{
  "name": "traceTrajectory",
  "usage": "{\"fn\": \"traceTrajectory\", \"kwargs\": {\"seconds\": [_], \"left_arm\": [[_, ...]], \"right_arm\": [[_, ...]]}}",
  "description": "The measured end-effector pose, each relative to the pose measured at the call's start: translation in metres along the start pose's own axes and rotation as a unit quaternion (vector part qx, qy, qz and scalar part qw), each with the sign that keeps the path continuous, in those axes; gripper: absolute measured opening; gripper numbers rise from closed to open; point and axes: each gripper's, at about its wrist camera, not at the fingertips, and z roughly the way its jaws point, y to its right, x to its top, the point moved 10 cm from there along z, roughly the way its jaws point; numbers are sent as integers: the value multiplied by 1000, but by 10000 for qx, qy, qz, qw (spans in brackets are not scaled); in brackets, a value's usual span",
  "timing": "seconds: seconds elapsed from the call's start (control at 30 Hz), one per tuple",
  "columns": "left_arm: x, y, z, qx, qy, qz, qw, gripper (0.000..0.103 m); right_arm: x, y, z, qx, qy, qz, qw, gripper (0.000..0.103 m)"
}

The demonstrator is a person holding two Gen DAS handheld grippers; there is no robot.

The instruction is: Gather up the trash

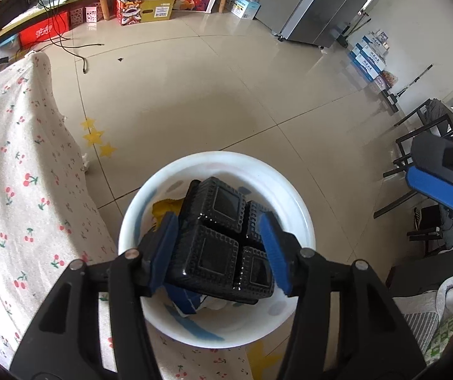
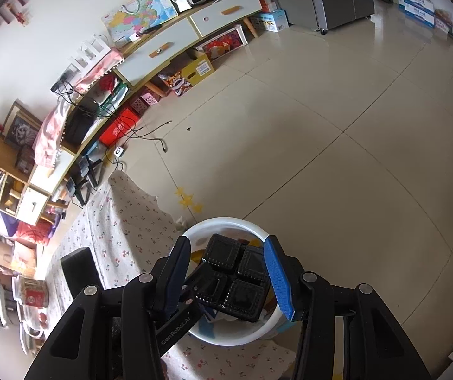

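Note:
A white round bin [image 1: 293, 209] stands at the edge of a cherry-print cloth. A black four-compartment plastic tray [image 1: 223, 202] lies tilted on top of other trash in it, including a yellow wrapper [image 1: 163, 207]. My left gripper [image 1: 220, 250] is open low over the bin, its blue pads on either side of the tray without clearly pressing it. In the right wrist view the same tray [image 2: 245, 294] and bin [image 2: 226, 221] sit below my right gripper [image 2: 228, 275]. It is open with nothing held. One finger [image 1: 435, 186] of the right gripper shows at the right of the left wrist view.
The cherry-print cloth [image 1: 20, 190] covers a surface left of the bin. Beige tiled floor [image 1: 226, 95] spreads beyond, with yellow star stickers [image 1: 95, 136] and cables [image 1: 68, 44]. A low cabinet [image 2: 163, 47] with boxes under it lines the far wall beside a steel fridge [image 1: 318, 3]. A black chair [image 1: 416, 145] stands on the right.

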Motion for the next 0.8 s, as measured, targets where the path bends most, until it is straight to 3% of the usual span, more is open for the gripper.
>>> {"fn": "traceTrajectory", "kwargs": {"seconds": [0.17, 0.37, 0.53, 0.63, 0.7, 0.8], "left_arm": [[-12, -33, -36, 117, 109, -287, 9995, 57], [-47, -90, -103, 753, 370, -533, 9950, 69], [-79, -144, -171, 1458, 626, -754, 9844, 79], [-103, -170, -207, 1780, 719, -809, 9781, 86], [-117, -188, -225, 2090, 792, -922, 9703, 87], [-140, -202, -238, 2216, 914, -1171, 9638, 90]], "right_arm": [[-2, -11, 0, 36, 7, -139, 9999, 50], [-24, -58, 1, 215, -155, -851, 9960, 54], [-61, -118, -12, 636, -312, -1520, 9858, 56], [-82, -147, -32, 787, -196, -1869, 9790, 63], [-100, -160, -45, 1002, -131, -2000, 9746, 72], [-132, -160, -56, 1054, -73, -2058, 9729, 73]]}}
